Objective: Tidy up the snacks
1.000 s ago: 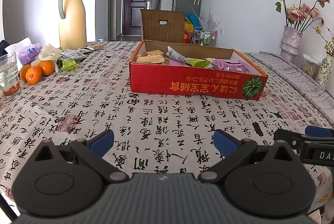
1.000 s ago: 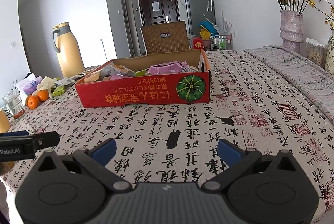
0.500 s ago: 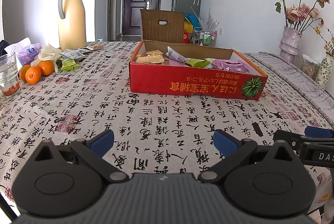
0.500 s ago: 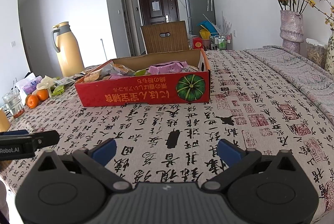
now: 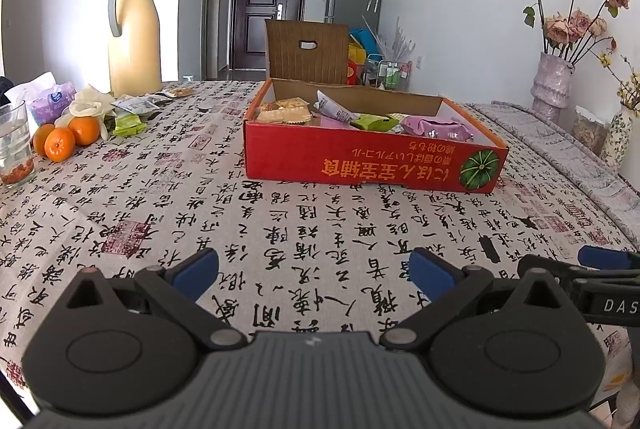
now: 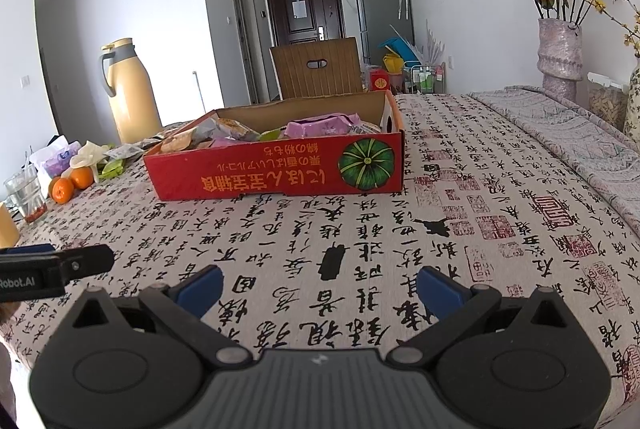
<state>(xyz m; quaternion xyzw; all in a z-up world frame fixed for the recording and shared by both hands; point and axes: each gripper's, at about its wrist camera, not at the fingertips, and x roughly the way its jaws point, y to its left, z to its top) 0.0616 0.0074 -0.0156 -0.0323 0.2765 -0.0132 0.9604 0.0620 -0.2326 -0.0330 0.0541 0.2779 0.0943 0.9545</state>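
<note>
A red cardboard box (image 5: 372, 165) (image 6: 276, 169) with a pumpkin picture stands mid-table, holding several snack packets, among them a purple packet (image 5: 436, 127) (image 6: 320, 127) and a green one (image 5: 374, 121). More loose snack packets (image 5: 136, 109) (image 6: 116, 159) lie on the table to the box's left. My left gripper (image 5: 314, 271) is open and empty, low over the tablecloth near the front edge. My right gripper (image 6: 318, 287) is open and empty, level with it on its right.
A tall yellow thermos (image 5: 134, 33) stands at the back left. Oranges (image 5: 66, 139), a tissue pack (image 5: 52, 101) and a glass (image 5: 14, 145) sit at the left edge. Vases with dried roses (image 6: 560, 49) stand at the right. A brown chair back (image 5: 306, 51) rises behind the box.
</note>
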